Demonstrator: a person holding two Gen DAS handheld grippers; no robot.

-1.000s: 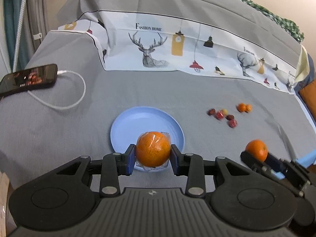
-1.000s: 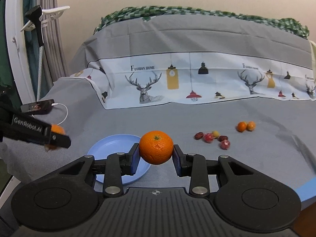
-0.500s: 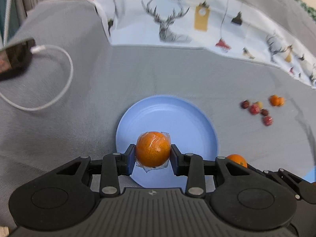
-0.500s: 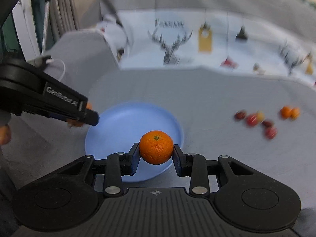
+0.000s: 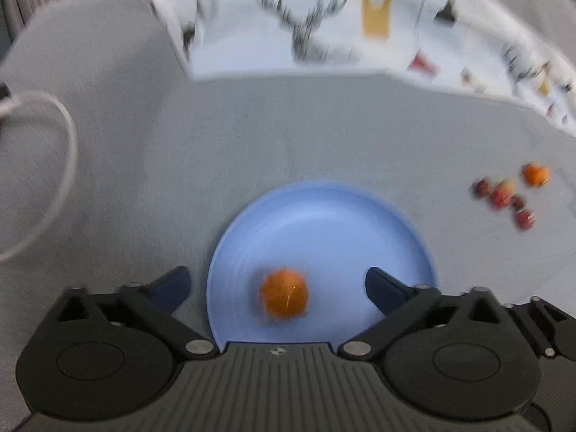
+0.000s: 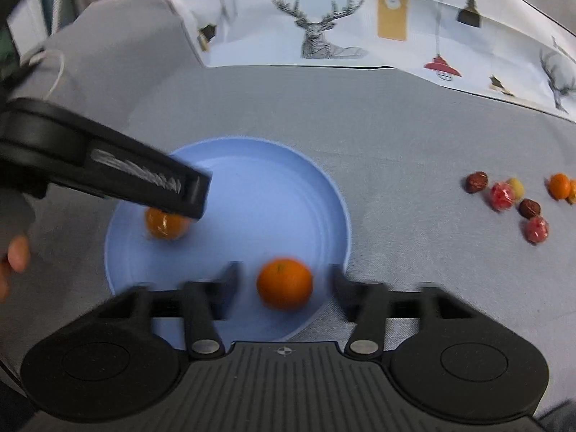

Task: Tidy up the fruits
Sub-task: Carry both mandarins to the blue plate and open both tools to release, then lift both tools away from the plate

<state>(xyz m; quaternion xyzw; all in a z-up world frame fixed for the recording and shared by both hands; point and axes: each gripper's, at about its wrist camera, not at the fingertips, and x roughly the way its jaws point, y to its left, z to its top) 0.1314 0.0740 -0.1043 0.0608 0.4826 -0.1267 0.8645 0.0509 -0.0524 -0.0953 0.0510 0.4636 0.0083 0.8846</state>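
Observation:
A blue plate [image 5: 334, 216] [image 6: 273, 187] lies on the grey cloth. My left gripper [image 5: 277, 284] is open above the plate's near edge, and a wrapped orange [image 5: 284, 297] lies on the plate between its spread fingers. My right gripper [image 6: 284, 280] is open too, with a bare orange [image 6: 285, 283] between its fingers over the plate's near rim. In the right wrist view the wrapped orange [image 6: 165, 225] sits at the plate's left, partly hidden under the left gripper's finger [image 6: 144, 183].
A cluster of small red, brown and orange fruits [image 6: 518, 198] [image 5: 507, 194] lies on the cloth to the right of the plate. A white cable [image 5: 43, 165] loops at the left. A deer-print sheet [image 6: 324, 28] covers the raised back.
Both grippers dropped lower over the plate and opened. Each orange left its jaws and now lies on or just over the plate. Both views are motion-blurred.

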